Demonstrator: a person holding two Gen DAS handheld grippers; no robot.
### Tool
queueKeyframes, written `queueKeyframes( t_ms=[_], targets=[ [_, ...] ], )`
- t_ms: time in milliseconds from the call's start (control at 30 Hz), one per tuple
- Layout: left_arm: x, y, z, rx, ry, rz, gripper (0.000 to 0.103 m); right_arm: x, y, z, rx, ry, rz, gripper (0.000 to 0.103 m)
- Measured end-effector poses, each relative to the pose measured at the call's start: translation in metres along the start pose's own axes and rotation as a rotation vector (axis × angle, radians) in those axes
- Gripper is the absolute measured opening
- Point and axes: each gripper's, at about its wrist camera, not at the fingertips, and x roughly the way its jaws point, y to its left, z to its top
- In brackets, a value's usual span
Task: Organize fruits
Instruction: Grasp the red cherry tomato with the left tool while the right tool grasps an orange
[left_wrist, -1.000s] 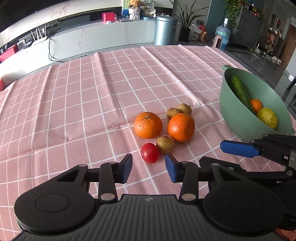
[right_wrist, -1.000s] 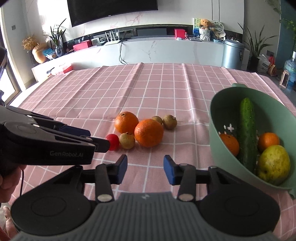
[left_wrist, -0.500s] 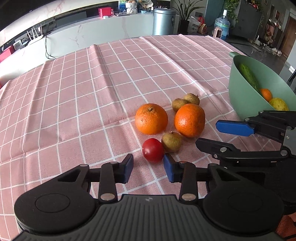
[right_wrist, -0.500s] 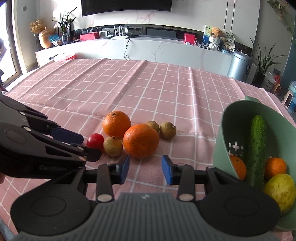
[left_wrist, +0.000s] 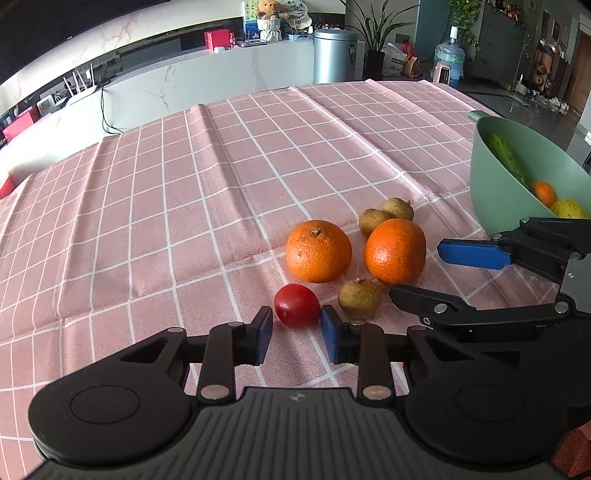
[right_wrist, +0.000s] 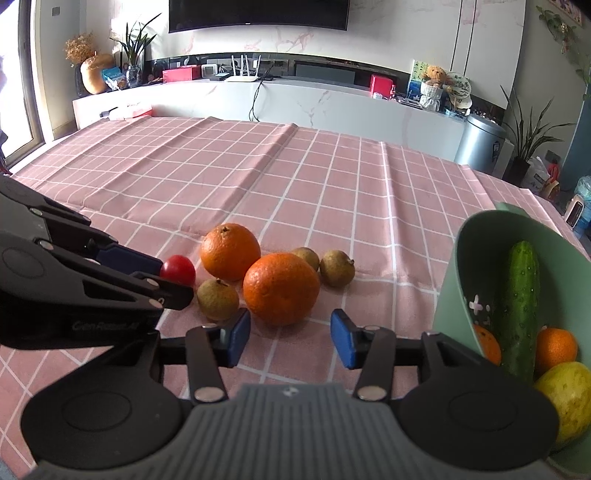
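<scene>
Red tomato on the counter is flanked by the left gripper, jaws just closing, pads not yet pressing. Right gripper, spread and widening, is aimed at the near orange, nothing held.

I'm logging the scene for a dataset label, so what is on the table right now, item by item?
oranges on the cloth: two, orange, middle of the table, side by side
small brown fruits: three, tan-brown, one near the tomato, two behind the oranges
tomato: one, red, at the tips of the left tongs
bowl: one, pale green, right side of the table
cucumber: one, dark green, in the bowl
small oranges in the bowl: two, orange, either side of the cucumber
yellow-green fruit: one, in the bowl, nearest the camera
tablecloth: one, pink with white checks
left tongs: blue pads, closing around the tomato
right tongs: blue pads, opening, nothing between them
</scene>
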Motion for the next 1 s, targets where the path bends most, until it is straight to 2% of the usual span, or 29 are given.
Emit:
queueKeyframes(
  t_ms=[167, 300, 533, 733, 1000],
  targets=[
    [-0.001, 0.01, 0.001, -0.051, -0.009, -0.007, 0.041, 0.003, -0.001, 0.002, 0.008, -0.013, 0.001, 0.049],
    [-0.001, 0.016, 0.001, -0.093, -0.011, -0.02, 0.041, 0.006, -0.003, 0.003, 0.025, -0.026, 0.016, 0.049],
    [0.0, 0.021, 0.001, -0.115, -0.006, -0.02, 0.036, 0.013, 0.0, 0.006, 0.019, -0.032, 0.032, 0.049],
    [0.003, 0.021, 0.0, -0.117, -0.01, -0.024, 0.036, 0.015, 0.002, 0.006, 0.001, -0.033, 0.036, 0.045],
    [0.004, 0.019, 0.002, -0.109, -0.031, -0.023, 0.035, 0.013, 0.006, 0.004, -0.007, -0.029, 0.031, 0.043]
  ],
)
